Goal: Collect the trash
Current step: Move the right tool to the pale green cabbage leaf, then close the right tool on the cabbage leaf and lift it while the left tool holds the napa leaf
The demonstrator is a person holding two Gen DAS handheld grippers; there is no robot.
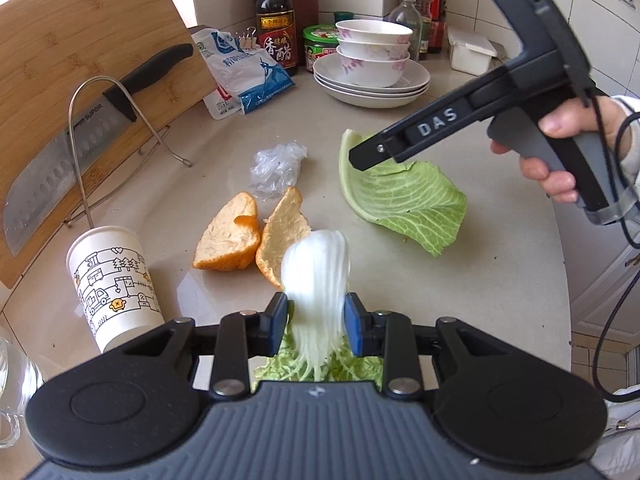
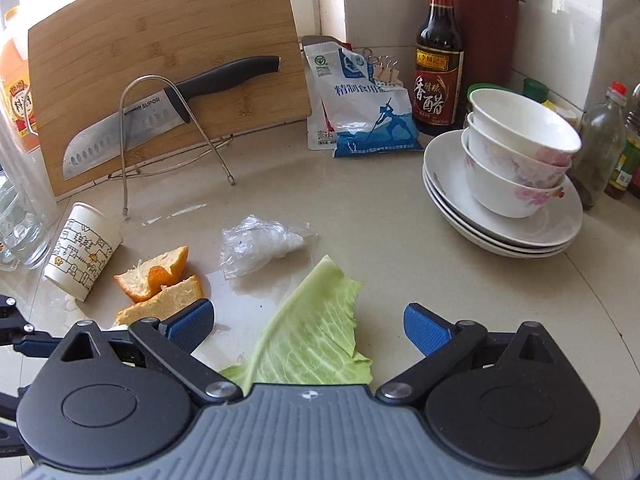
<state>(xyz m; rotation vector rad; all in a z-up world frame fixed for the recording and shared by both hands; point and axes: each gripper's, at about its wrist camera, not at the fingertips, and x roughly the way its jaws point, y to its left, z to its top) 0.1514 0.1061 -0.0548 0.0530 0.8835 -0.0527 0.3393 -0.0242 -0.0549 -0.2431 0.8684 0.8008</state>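
left gripper jaws pinch one cabbage leaf; right gripper jaws spread over a second leaf. peels, plastic wrap, cup remain on tabletop.

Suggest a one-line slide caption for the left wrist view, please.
Left gripper clamps a white cabbage stalk while the open right gripper hovers over a cabbage leaf.

Black linkage grippers with blue ribbed pads, silver screws, grey ridged bodies (one marked DAS), black cable.
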